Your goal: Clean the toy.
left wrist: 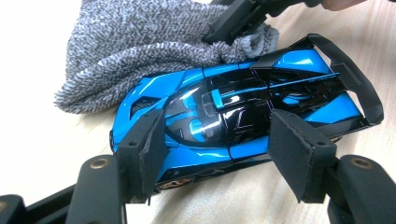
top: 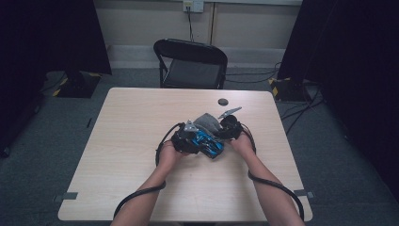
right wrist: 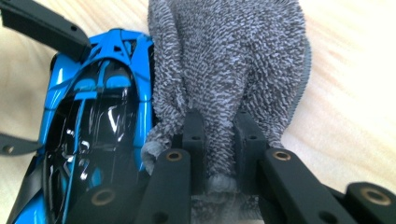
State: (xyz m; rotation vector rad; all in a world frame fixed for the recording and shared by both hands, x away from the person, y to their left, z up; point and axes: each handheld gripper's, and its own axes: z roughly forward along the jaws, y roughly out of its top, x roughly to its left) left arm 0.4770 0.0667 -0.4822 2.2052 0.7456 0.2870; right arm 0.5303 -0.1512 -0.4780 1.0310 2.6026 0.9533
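A blue and black toy car [left wrist: 233, 116] sits on the worktop [top: 141, 141] near its middle, a little toward the far right corner. The left gripper [left wrist: 217, 154] straddles the car's cabin: its fingers [left wrist: 299, 154] stand about half open, one pad against each flank of the body, pinning the car in place on the wood. In the high view the left gripper [top: 186, 139] and the right gripper [top: 229, 127] meet over the car [top: 209, 143].

The right gripper [right wrist: 219, 149] has its fingers [right wrist: 194, 140] clamped nearly fully together on a bunched fold of a grey cloth [right wrist: 229, 60]. The cloth hangs from that pinch and lies against the car's side and rear, beside the wing, with most of its bulk resting on the wood next to the car.

The work looks like wiping the car down. Judging by how things lie, the setup is complete: car steadied, cloth in hand and brought up to the bodywork. The wiping itself seems barely begun, since the cloth touches only one edge, and the glossy roof, hood and far flank are uncovered. A small dark round disc [top: 222, 101] lies apart, toward the far edge.
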